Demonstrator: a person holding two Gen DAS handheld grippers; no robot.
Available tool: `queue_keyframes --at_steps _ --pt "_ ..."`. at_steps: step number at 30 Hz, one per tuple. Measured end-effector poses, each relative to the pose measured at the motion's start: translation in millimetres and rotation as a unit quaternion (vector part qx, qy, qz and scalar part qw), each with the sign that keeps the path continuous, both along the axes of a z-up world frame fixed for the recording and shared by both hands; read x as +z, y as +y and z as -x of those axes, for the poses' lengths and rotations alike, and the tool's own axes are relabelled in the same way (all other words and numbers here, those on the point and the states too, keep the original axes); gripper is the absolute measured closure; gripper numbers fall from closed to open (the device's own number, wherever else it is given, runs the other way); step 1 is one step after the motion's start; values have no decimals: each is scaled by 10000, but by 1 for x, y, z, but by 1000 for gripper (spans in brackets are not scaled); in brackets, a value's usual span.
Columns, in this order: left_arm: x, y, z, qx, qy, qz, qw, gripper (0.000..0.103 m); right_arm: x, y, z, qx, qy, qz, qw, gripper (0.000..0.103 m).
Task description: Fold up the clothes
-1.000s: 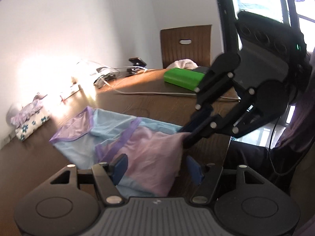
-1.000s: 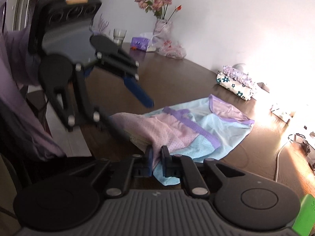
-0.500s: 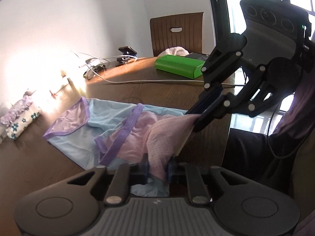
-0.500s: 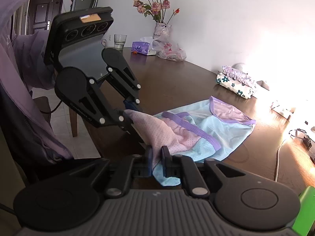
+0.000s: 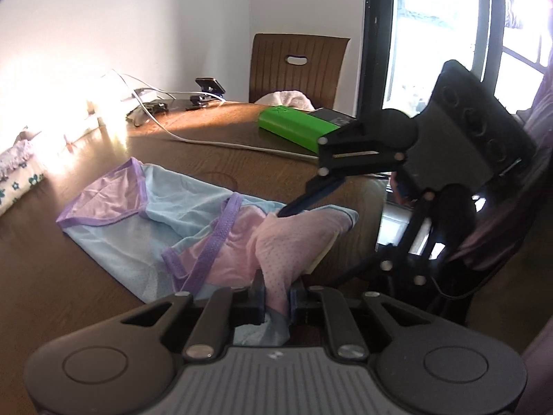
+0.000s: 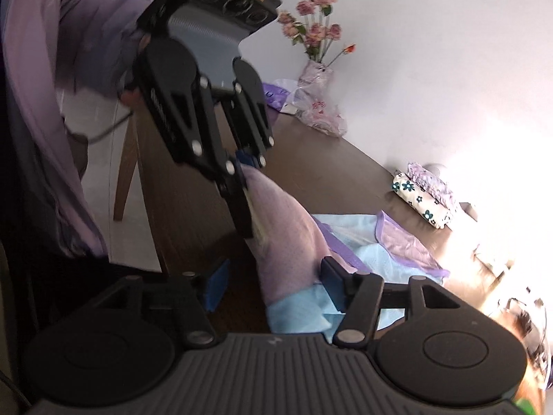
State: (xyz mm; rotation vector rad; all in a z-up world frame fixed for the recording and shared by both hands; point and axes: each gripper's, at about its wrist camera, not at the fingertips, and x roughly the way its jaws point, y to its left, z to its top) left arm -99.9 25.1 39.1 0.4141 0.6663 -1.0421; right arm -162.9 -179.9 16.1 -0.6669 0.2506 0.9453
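A light blue garment [image 5: 179, 214] with purple trim and a pink dotted part lies on the brown table [image 5: 52, 276], near its edge. My left gripper [image 5: 276, 294] is shut on a raised fold of the pink part and holds it a little above the table. The right wrist view shows the same grip [image 6: 247, 180] from the other side. My right gripper [image 6: 274, 285] has its jaws opening. The pink fold [image 6: 290, 242] stands between its blue pads [image 6: 216, 287], and they do not press on it. In the left wrist view the right gripper [image 5: 321, 242] sits at the garment's right end.
A green box [image 5: 297, 126] and white cables [image 5: 214, 143] lie at the table's far side, before a wooden chair [image 5: 297, 65]. A floral pouch [image 6: 421, 204] and a vase of flowers [image 6: 316, 76] stand near the wall. A person's purple sleeve [image 6: 31, 103] hangs beside the table edge.
My left gripper closed on the pink fold and raised it slightly. My right gripper, shut on the same fold before, has spread its jaws and let go.
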Motion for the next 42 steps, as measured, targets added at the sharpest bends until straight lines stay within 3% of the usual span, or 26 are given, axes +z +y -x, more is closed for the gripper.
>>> queue_keyframes --at_steps 7,9,10,12,13,14,15,18,20,22,25,27,29,31,33,35,37,39,41,42 --pt "0 -3 5 -458 81 -264 9986 93 -4 6 3 310 -360 458 9978 45" --pt "1 -5 6 -522 58 -337 9980 93 -5 9 1 457 -229 577 9970 65" --pt "2 -5 6 -520 25 -356 9980 93 -3 10 -2 504 26 592 9970 88" --pt "3 -4 6 -468 -81 -358 9982 86 1 9 -7 523 414 495 9965 90" --pt "4 -3 6 -381 -187 -337 9985 82 3 7 -10 503 583 416 9962 90" --pt "5 -2 10 -347 -355 -359 9981 68 5 5 -14 476 757 323 9955 91" --pt "5 -2 15 -330 -538 -393 9972 62 7 1 -19 426 951 178 9944 91" --pt "5 -3 33 -275 -1160 -460 9918 49 14 -9 -35 280 1520 -248 9877 91" --pt "-2 -10 49 -194 -1817 -618 9812 43 18 -16 -45 221 1786 -450 9826 91" --pt "-14 -19 60 -163 -2385 -841 9673 43 20 -23 -52 179 1951 -646 9785 91" --pt "-26 -26 61 -288 -2551 -932 9620 43 22 -30 -54 184 2129 -831 9734 91" --pt "-28 -25 56 -348 -2511 -914 9630 43 24 -34 -52 278 2139 -830 9729 91" --pt "-25 -21 44 -361 -2252 -724 9709 43 24 -35 -48 399 2191 -713 9723 91" --pt "-18 -14 30 -334 -1787 -401 9825 56 27 -35 -49 570 2360 -621 9681 91" --pt "-12 -8 14 -342 -1075 -26 9936 74 30 -38 -51 716 2589 -629 9612 91" --pt "-10 -4 4 -428 -488 210 9977 94 32 -42 -54 758 2768 -716 9553 90" --pt "-9 -2 0 -571 -269 283 9976 95 35 -46 -57 748 2886 -803 9512 88" --pt "-9 3 -5 -555 -65 435 9975 97 36 -46 -51 711 2709 -747 9571 80" --pt "-9 10 -15 -383 346 734 9960 98 36 -48 -45 643 2458 -747 9643 41" --pt "-9 13 -21 -290 560 889 9940 98 35 -49 -41 597 2306 -765 9682 35"
